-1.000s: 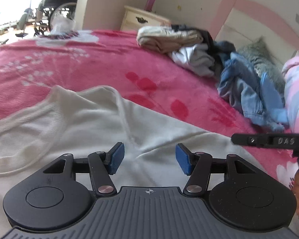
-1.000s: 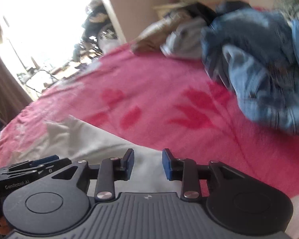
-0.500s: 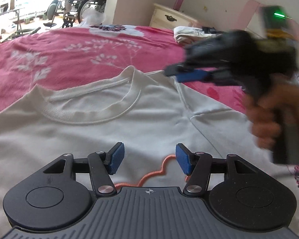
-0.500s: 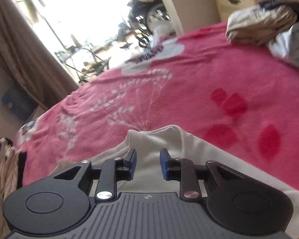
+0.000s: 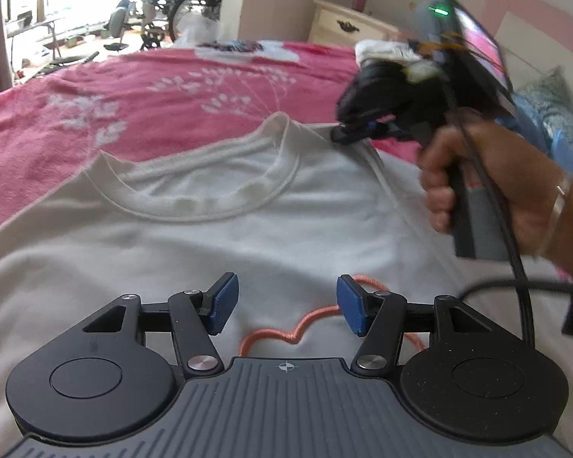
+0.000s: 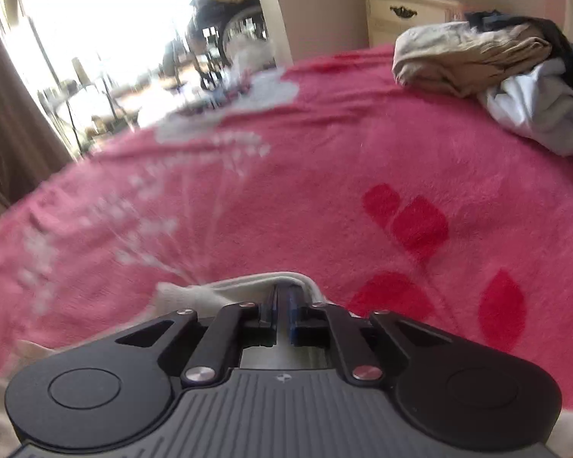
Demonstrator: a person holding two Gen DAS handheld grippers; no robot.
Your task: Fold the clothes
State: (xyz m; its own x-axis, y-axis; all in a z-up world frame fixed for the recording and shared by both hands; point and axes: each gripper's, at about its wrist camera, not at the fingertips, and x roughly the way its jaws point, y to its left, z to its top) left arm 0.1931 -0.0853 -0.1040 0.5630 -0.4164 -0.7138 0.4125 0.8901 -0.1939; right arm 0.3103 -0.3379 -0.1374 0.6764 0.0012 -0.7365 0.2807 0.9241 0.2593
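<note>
Pinching only a thin lip of the shirt (image 5: 217,236) at its shoulder, beside the collar, the right gripper (image 6: 282,307) could lose it on lifting. The shirt lies flat on the pink bed (image 5: 141,91); the left gripper (image 5: 284,303) hovers with fingers apart, holding nothing.
</note>
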